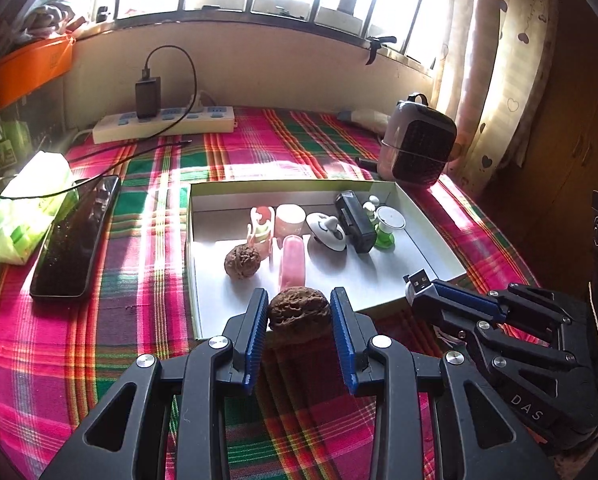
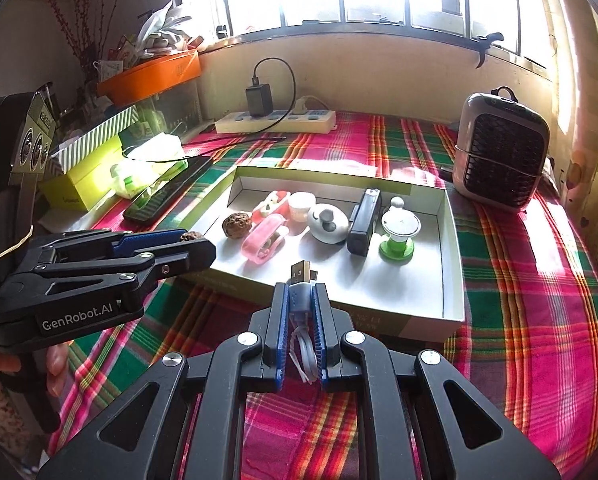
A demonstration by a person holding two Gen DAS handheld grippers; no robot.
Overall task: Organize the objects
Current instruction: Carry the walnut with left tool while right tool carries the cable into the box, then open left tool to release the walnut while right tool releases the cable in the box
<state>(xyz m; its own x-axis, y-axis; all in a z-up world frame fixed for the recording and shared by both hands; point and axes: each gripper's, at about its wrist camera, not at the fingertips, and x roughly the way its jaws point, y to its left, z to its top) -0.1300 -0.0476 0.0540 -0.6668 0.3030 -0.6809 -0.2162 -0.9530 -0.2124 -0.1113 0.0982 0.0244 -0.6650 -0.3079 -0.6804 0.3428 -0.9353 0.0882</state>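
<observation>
My left gripper (image 1: 299, 308) is shut on a brown walnut (image 1: 299, 312) and holds it over the near edge of a white shallow box (image 1: 435, 224). It also shows in the right wrist view (image 2: 191, 240). My right gripper (image 2: 302, 300) is shut on a white USB cable (image 2: 301, 296), its plug pointing at the box (image 2: 453, 276); it shows at the right of the left wrist view (image 1: 419, 288). In the box lie a second walnut (image 1: 242, 261), a pink case (image 1: 293, 260), a white round piece (image 1: 327, 232), a black block (image 1: 355, 222) and a green-based piece (image 1: 385, 226).
A plaid cloth (image 1: 147, 208) covers the table. A black phone (image 1: 77, 240) and a green tissue pack (image 1: 27, 208) lie left of the box. A power strip (image 1: 163, 122) with a charger sits at the back. A small heater (image 1: 419, 144) stands back right.
</observation>
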